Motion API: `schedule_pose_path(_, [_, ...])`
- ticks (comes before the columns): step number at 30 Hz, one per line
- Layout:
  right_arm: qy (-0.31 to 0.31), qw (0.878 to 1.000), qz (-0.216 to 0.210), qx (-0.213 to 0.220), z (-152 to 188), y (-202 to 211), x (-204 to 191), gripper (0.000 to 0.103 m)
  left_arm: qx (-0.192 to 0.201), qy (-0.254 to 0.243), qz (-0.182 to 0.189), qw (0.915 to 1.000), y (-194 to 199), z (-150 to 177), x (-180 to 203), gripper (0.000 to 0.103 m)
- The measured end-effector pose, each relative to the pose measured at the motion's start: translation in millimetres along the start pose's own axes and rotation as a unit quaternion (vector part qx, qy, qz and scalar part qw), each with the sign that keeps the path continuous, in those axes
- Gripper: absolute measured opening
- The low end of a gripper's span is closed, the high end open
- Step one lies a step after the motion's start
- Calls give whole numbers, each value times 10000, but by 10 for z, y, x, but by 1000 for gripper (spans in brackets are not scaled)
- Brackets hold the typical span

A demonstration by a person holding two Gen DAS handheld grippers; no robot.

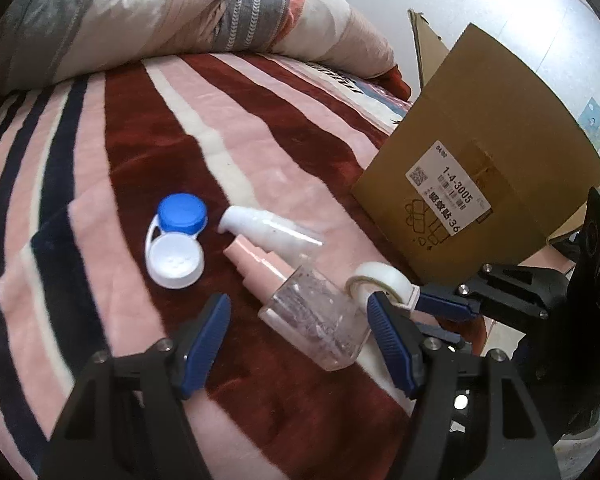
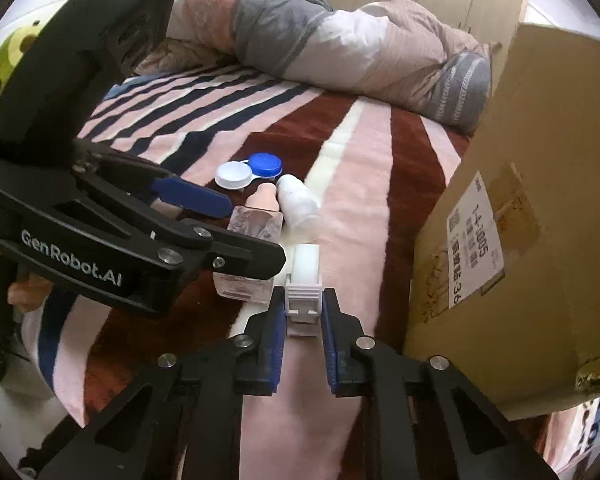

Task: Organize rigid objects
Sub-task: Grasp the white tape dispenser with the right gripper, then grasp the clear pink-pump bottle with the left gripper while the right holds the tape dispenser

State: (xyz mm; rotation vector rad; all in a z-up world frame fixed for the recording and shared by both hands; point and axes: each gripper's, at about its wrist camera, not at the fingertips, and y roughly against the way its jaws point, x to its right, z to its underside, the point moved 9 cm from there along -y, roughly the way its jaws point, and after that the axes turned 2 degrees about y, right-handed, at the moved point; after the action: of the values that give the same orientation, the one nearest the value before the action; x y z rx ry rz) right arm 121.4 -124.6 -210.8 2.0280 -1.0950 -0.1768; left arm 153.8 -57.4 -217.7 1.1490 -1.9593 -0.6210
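On the striped blanket lie a clear square bottle with a pink pump top [image 1: 318,316] [image 2: 252,224], a white spray bottle [image 1: 268,230] [image 2: 298,202], a blue-and-white contact lens case [image 1: 176,240] [image 2: 248,170] and a white tape dispenser [image 1: 380,286] [image 2: 304,292]. My left gripper [image 1: 298,332] [image 2: 224,224] is open, its fingers on either side of the clear bottle. My right gripper [image 2: 303,312] [image 1: 416,300] is shut on the tape dispenser's white holder, right of the bottle.
A brown cardboard box [image 1: 480,184] [image 2: 512,240] with a white label stands on the blanket at the right, close to the tape dispenser. A rumpled quilt [image 1: 160,20] [image 2: 340,40] lies along the far side of the bed.
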Motion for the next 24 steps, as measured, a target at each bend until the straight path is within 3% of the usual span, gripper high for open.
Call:
schedule_pose_path(1, [-9, 10000, -9, -8, 7, 17, -1, 12, -9, 13, 7, 10000, -5, 0, 6, 66])
schedule_pose_path(3, [58, 10000, 68, 2, 18, 53, -13, 12, -34, 81, 156, 9998, -3, 1, 30, 50])
schedule_pose_path(11, [-54, 10000, 3, -62, 68, 107, -12, 12, -5, 250, 204, 9995, 105, -28, -43, 31])
schedule_pose_path(13, [-71, 10000, -2, -55, 65, 124, -14, 12, -48, 275, 221, 9994, 101, -16, -34, 32])
schedule_pose_path(18, [-129, 9999, 78, -76, 96, 118, -5, 12, -135, -6, 85, 9999, 10, 48, 105, 63])
schedule_pose_path(20, [-149, 9998, 78, -103, 122, 116, -1, 12, -119, -92, -8, 9999, -8, 66, 144, 68])
schedule_pose_path(23, [-188, 9997, 47, -137, 149, 101, -1, 12, -81, -91, -186, 9998, -48, 69, 160, 69])
schedule_pose_path(24, [-194, 9997, 46, -136, 152, 101, 0, 12, -75, -92, -268, 9996, -54, 71, 151, 61])
